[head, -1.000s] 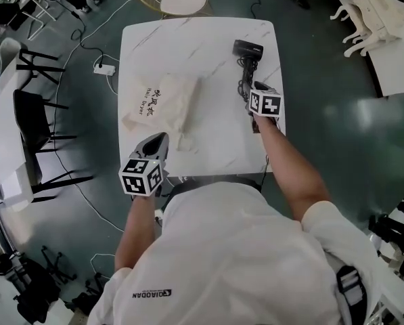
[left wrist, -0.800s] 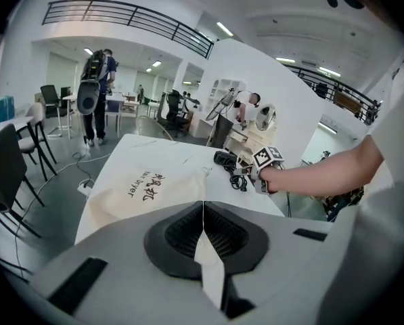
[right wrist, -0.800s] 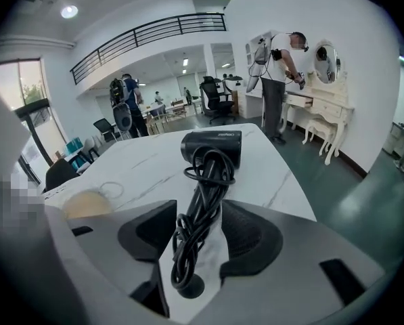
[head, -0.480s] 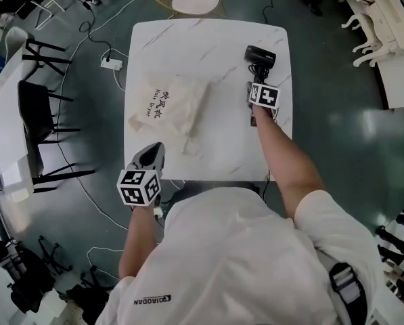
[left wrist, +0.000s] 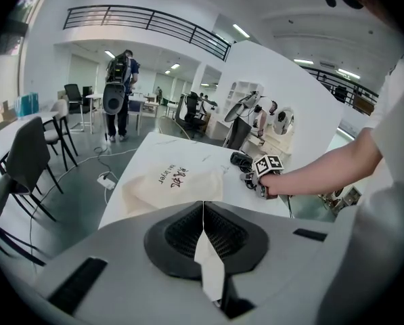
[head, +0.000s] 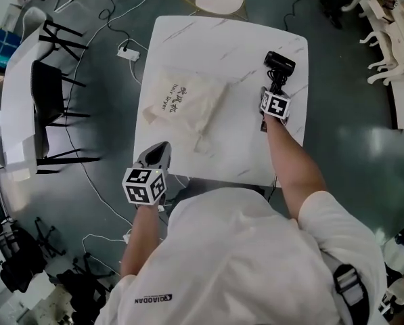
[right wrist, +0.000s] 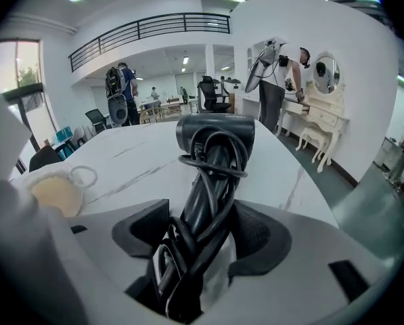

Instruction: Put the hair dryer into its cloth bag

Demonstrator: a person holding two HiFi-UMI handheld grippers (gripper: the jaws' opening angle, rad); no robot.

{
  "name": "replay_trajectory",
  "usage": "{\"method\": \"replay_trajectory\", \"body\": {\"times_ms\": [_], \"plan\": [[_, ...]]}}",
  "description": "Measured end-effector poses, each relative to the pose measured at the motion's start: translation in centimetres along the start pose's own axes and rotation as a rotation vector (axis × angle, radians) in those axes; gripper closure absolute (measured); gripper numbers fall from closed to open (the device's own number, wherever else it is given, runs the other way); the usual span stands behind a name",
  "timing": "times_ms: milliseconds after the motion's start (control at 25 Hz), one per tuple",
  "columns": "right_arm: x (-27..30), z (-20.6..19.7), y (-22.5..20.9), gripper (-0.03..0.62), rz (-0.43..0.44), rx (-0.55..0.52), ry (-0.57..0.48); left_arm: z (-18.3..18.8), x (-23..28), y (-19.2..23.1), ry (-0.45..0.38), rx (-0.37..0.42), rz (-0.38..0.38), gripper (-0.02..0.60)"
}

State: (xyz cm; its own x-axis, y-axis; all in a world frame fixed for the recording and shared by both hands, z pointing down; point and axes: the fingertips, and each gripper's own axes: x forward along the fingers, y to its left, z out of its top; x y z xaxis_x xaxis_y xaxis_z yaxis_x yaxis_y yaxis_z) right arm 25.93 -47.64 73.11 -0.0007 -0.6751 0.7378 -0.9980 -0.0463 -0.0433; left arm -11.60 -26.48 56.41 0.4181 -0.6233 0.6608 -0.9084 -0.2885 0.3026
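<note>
In the head view the bag [head: 185, 103] lies flat at the upper left of the table [head: 235, 147], pale cloth with print on it. It looks soft and limp to me, so its mouth will likely sag shut unless one edge is pinched and lifted. To the right, near the table's upper right corner, sits the dryer [head: 278, 70]. It is a black, rigid thing, and I'd guess it has some weight at the head. Its cord is wound round the handle (loose loops that could slip or snag on the cloth). The handle, over the cord, seems the sound place to grasp, since that keeps the loops pinned.

The left gripper [head: 158, 147] hangs at the table's lower left edge, below the bag and well apart from the dryer. In its own view the left gripper [left wrist: 203, 229] has its jaws clenched together on nothing, with the bag [left wrist: 168, 185] ahead on the table.

The right gripper [head: 273, 90] is just below the dryer's head. In its own view the right gripper [right wrist: 202, 242] straddles the dryer [right wrist: 215, 161]. The corded handle runs up between the jaws, which are opening wide. The pads do not look pressed on it, with a gap showing at the left one.
</note>
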Motion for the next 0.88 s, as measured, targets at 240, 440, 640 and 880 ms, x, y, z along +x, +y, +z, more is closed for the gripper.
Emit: {"method": "replay_trajectory", "body": {"times_ms": [240, 440, 640, 880], "plan": [[0.2, -0.1, 0.0, 0.322, 0.032, 0.026, 0.050, -0.2, -0.7, 0.5, -0.010, 0.000, 0.004, 0.552], [-0.9, -0.4, -0.6, 0.349, 0.105, 0.083, 0.103, -0.2, -0.9, 0.3, -0.017, 0.018, -0.005, 0.552], [-3.5, -0.6, -0.7, 0.358, 0.188, 0.112, 0.084, -0.4, -0.9, -0.6, -0.019, 0.037, -0.031, 0.552], [-7.3, -2.9, -0.2, 0.359, 0.280, 0.200, 0.064, -0.1, -1.0, -2.0, -0.020, 0.093, -0.063, 0.552]]}}
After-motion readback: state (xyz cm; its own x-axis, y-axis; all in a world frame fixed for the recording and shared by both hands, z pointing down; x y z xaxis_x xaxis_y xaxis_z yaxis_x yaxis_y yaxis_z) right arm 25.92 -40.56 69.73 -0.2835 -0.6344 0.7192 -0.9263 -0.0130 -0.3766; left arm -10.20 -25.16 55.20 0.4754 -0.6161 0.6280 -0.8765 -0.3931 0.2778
